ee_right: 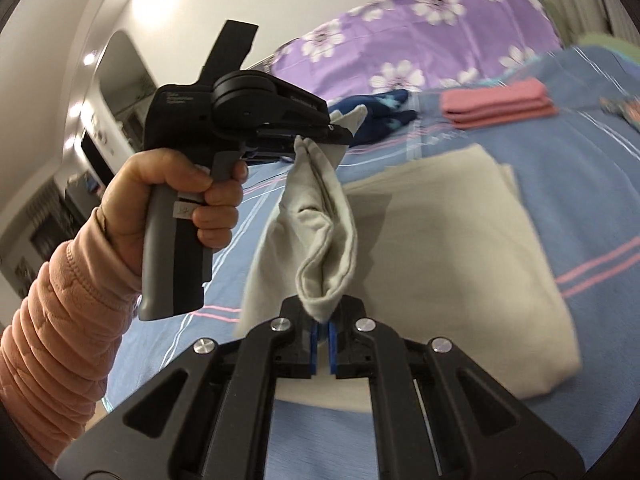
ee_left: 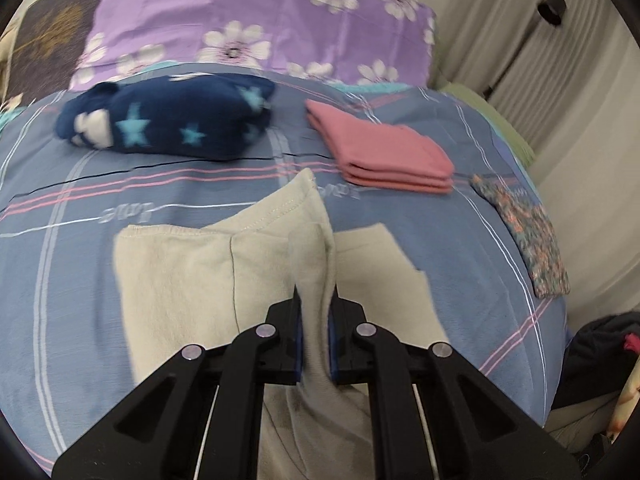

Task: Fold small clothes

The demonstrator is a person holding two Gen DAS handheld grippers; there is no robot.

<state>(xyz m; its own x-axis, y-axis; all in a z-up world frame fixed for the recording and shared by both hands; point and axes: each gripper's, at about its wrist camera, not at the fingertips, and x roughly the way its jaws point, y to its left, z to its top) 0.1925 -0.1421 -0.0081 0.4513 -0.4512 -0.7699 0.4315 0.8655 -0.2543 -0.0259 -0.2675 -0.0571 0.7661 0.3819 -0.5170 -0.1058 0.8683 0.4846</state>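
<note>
A pale beige garment lies partly folded on the blue striped bedsheet. My left gripper is shut on a raised edge of it. The right wrist view shows the same garment, its lifted edge hanging between both grippers. My right gripper is shut on the lower corner of that edge. The left gripper, held in a hand, pinches the upper corner above the bed.
A folded pink cloth, a navy star-print fleece and a small floral cloth lie farther back on the bed. A purple flowered pillow is behind them. Curtains hang at the right.
</note>
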